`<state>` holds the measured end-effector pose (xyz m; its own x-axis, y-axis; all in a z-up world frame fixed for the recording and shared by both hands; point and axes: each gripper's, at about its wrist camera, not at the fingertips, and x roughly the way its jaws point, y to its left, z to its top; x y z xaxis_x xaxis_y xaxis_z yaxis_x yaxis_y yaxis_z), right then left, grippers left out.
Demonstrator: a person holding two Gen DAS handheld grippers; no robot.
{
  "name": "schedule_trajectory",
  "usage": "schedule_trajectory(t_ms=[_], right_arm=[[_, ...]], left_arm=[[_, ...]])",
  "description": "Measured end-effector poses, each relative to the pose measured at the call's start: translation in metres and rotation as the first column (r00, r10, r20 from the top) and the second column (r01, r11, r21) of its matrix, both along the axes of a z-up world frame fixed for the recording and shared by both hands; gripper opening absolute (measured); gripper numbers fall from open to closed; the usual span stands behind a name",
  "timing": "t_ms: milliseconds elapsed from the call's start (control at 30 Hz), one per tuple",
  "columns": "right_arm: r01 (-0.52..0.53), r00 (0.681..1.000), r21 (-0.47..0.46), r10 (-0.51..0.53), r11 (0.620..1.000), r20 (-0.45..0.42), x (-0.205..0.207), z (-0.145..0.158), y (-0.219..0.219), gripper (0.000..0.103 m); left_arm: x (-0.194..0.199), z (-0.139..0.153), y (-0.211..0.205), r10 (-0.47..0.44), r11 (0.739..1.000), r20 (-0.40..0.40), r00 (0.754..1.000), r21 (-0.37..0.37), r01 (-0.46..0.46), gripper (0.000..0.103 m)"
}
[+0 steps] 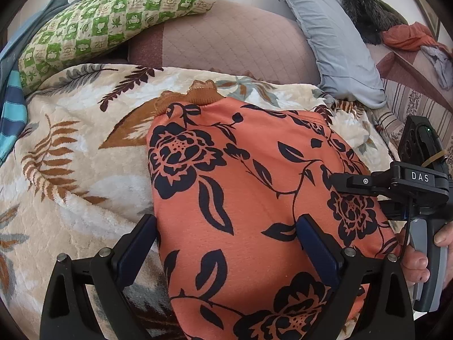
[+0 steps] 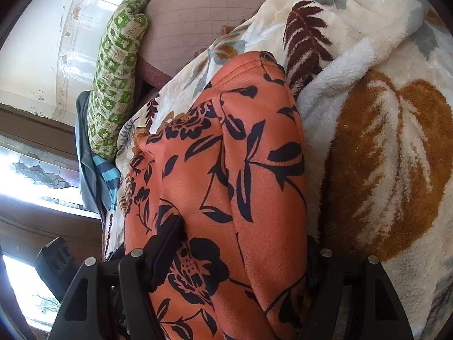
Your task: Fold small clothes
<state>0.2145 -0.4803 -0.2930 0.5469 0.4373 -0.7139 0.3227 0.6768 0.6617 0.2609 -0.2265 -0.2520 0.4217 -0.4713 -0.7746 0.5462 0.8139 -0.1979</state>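
Left wrist view: two black fingers with blue pads fill the near edge, the left gripper (image 1: pixel 226 243) standing wide open above an orange floral garment (image 1: pixel 254 187). Nothing is pinched; the left pad sits at the garment's left edge, the right pad over its printed surface, and whether either pad touches the cloth cannot be told. This garment lies flat on a cream fleece blanket (image 1: pixel 70 147) with leaf prints, its brown ribbed hem at the far end. At the right edge the right gripper (image 1: pixel 339 181) reaches in sideways, held by a hand (image 1: pixel 419 260); its tips rest on or just over the cloth. Farther off lie a green checked pillow (image 1: pixel 113 25) and a grey pillow (image 1: pixel 334 45). Risk, as a judgement: if the jaws close over flat cloth they may catch only the top layer, or grab blanket pile along with it, and the fold would drag crooked.

Right wrist view: nearest, the right gripper (image 2: pixel 243 260) straddles the same garment (image 2: pixel 226 170) with its jaws wide. The left finger (image 2: pixel 170 243) presses a dent into the cloth; the right finger is mostly hidden under a raised fold, so a true grip cannot be confirmed. Pulling now could bunch the fabric rather than fold it. The garment's near end runs out of frame, so its full shape and how many layers it has stay unclear.
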Motion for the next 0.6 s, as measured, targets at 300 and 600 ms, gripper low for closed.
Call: schedule_trajectory(t_ms=[300,600], right_arm=[[0.009,1.0,-0.011,-0.009,1.0,0.005,0.0,0.003,0.005,0.073],[-0.01,1.0,-0.028,0.011,1.0,0.021,0.003,0.011,0.014,0.073]], left_arm=[[0.0,-0.001,-0.001,0.0,1.0,0.001,1.0,-0.003,0.0,0.098],[0.003,0.002,0.001,0.008,1.0,-0.011,1.0,-0.026,-0.008,0.095]])
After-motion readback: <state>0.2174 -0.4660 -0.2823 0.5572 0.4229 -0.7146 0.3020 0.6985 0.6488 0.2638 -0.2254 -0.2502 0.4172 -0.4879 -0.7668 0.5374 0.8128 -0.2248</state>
